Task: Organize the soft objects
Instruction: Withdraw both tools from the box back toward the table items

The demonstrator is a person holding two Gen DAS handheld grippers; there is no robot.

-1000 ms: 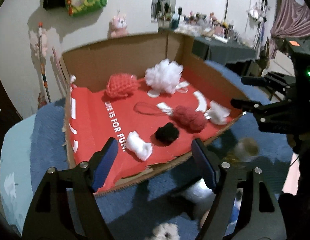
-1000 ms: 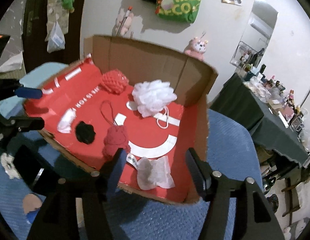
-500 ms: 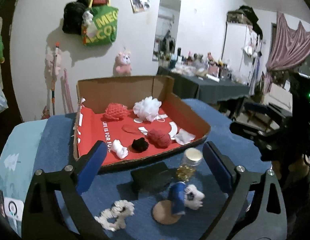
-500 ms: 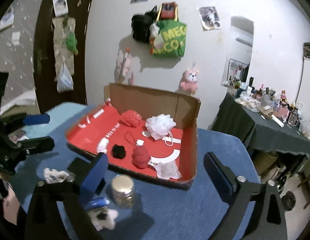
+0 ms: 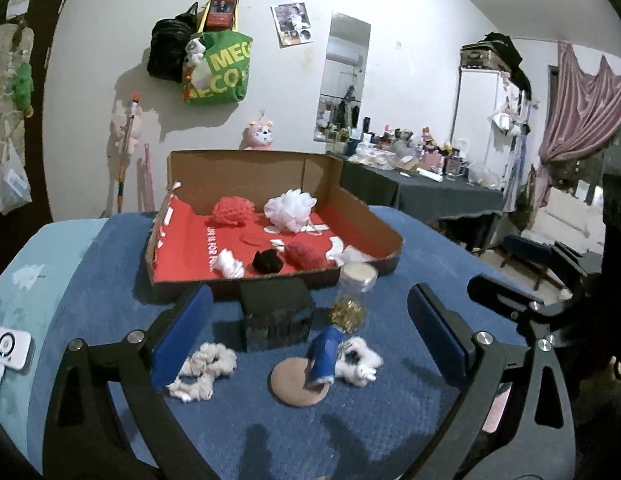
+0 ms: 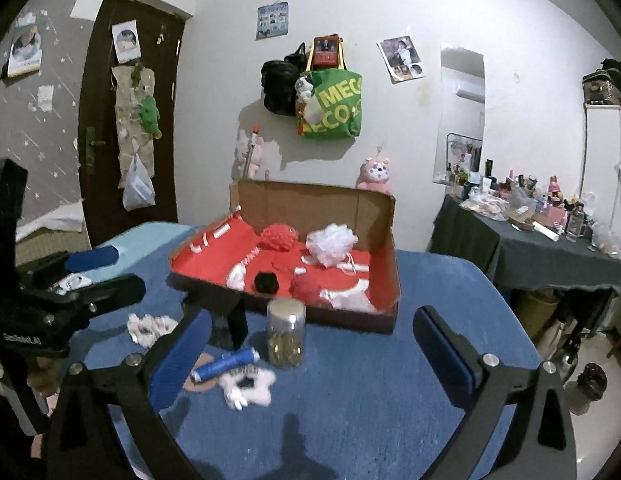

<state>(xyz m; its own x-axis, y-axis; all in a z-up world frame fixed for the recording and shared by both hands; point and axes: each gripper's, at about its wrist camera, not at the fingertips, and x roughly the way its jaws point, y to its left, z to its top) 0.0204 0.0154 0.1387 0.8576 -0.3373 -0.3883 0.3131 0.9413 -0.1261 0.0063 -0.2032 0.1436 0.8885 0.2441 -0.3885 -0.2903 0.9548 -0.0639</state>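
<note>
A cardboard box (image 5: pixel 366 208) with a red lining sits on the blue table and holds several soft things: a red mesh puff (image 5: pixel 231 210), a white puff (image 5: pixel 291 210), a red yarn ball (image 5: pixel 306 255), a black pompom (image 5: pixel 266 261) and white cloth pieces. In front of it lie a white scrunchie (image 5: pixel 202 370) and a white fluffy piece (image 5: pixel 356 362). My left gripper (image 5: pixel 310 324) is open and empty above these. My right gripper (image 6: pixel 310 350) is open and empty, back from the box (image 6: pixel 392 240); the white fluffy piece (image 6: pixel 246 388) lies below it.
A black block (image 5: pixel 276 316), a glass jar with a gold lid (image 5: pixel 354 292), a blue cylinder (image 5: pixel 323 358) and a tan round pad (image 5: pixel 290 384) lie in front of the box. A cluttered dark side table (image 6: pixel 526 240) stands at the right. A white device (image 5: pixel 8 348) lies at the left edge.
Both grippers have pulled back and up from the box, so the loose things in front of it now show. Both stay open and empty.
</note>
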